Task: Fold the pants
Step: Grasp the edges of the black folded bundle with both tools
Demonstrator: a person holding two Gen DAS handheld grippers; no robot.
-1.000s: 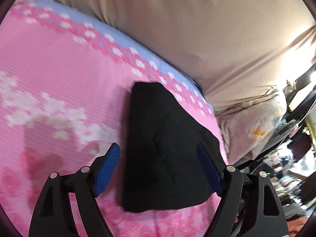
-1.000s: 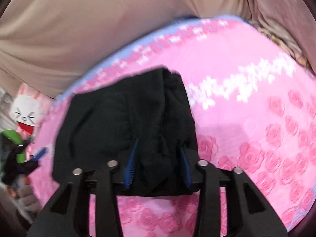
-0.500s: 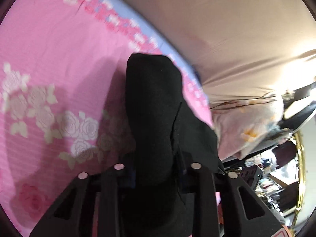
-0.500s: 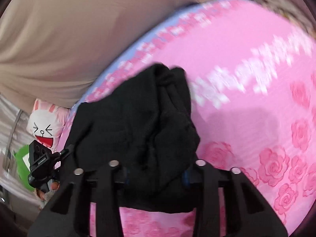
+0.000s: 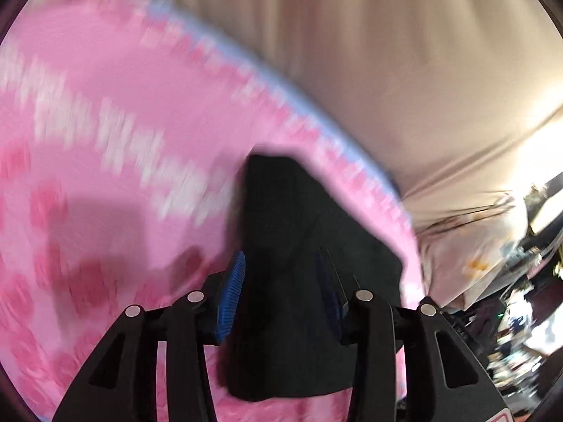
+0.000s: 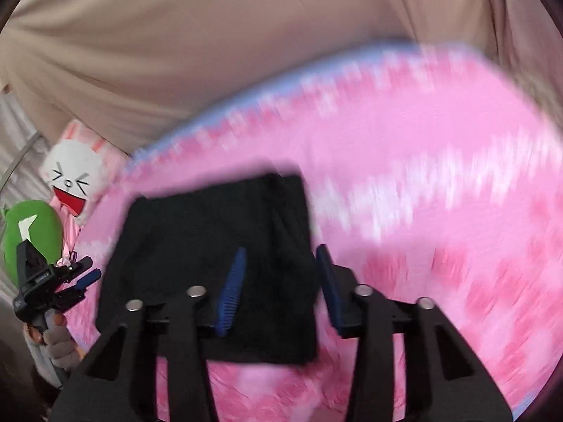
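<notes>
The black pants (image 5: pixel 299 246) lie folded into a compact block on the pink rose-print bedspread (image 5: pixel 105 140), also in the right wrist view (image 6: pixel 211 246). My left gripper (image 5: pixel 281 295) is open, its blue pads astride the near end of the pants. My right gripper (image 6: pixel 281 281) is open too, pads either side of the pants' right-hand edge. Neither grips the cloth. The left gripper also shows at the left of the right wrist view (image 6: pixel 70 281), held in a gloved hand. Both views are motion-blurred.
A beige curtain (image 5: pixel 387 52) hangs behind the bed. A white bunny pillow (image 6: pixel 74 179) and a green plush (image 6: pixel 31 232) sit at the bed's left end. A pale pillow (image 5: pixel 468 253) and cluttered shelves (image 5: pixel 520 316) are at the right.
Both grippers were shut on the lifted pants half a second ago; now both have opened and the pants lie flat. Both cameras are pulling back.
</notes>
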